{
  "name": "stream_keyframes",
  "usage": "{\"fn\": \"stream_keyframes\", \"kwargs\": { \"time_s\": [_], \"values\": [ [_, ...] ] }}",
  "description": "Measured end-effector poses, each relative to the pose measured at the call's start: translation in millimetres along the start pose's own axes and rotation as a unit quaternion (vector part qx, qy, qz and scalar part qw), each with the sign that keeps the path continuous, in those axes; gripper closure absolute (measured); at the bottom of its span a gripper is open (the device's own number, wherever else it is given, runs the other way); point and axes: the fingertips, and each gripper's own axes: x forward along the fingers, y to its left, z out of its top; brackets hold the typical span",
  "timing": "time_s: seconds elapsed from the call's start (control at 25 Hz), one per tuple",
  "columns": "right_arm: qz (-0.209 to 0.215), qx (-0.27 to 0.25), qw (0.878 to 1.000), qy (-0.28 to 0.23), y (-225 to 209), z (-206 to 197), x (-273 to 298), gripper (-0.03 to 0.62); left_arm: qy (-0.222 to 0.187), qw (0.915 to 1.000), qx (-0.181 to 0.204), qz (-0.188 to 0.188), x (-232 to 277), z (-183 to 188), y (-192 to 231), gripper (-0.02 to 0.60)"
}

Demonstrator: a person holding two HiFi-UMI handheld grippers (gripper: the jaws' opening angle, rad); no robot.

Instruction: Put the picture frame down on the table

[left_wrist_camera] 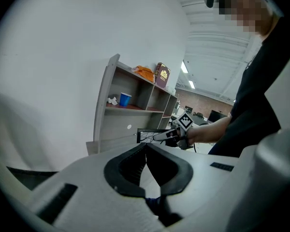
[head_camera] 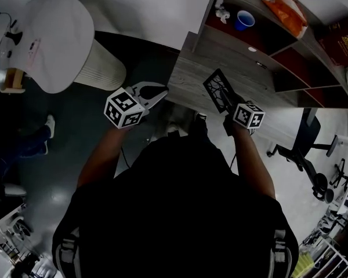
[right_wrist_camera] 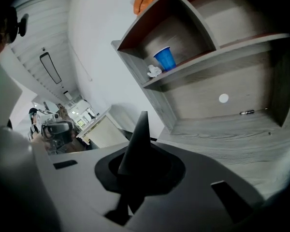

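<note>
A black picture frame (head_camera: 217, 88) hangs tilted over the near part of the grey wooden table (head_camera: 188, 68), and my right gripper (head_camera: 228, 104) is shut on its lower end. In the right gripper view the picture frame (right_wrist_camera: 137, 139) shows edge-on as a dark wedge rising from between the jaws, with the table (right_wrist_camera: 232, 139) just beyond. My left gripper (head_camera: 161, 92) hovers at the table's left corner, shut with nothing in it. In the left gripper view its tips (left_wrist_camera: 146, 145) meet, and the picture frame (left_wrist_camera: 146, 136) shows beyond them.
A shelf unit stands on the table's back with a blue cup (head_camera: 244, 20), crumpled white paper (head_camera: 221, 10), an orange bag (head_camera: 284, 7) and a brown box (head_camera: 342, 39). A white ribbed cylinder (head_camera: 64, 39) stands at left, an office chair (head_camera: 304, 155) at right.
</note>
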Motion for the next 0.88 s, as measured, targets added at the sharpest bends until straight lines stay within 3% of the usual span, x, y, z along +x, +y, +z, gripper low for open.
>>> {"fn": "stream_keyframes", "kwargs": {
  "time_s": [0.88],
  "values": [
    [0.053,0.008,0.991,0.123,-46,-45,60,0.576,0.018,0.9983,-0.041,0.037,51,4,19,0.563]
  ]
}}
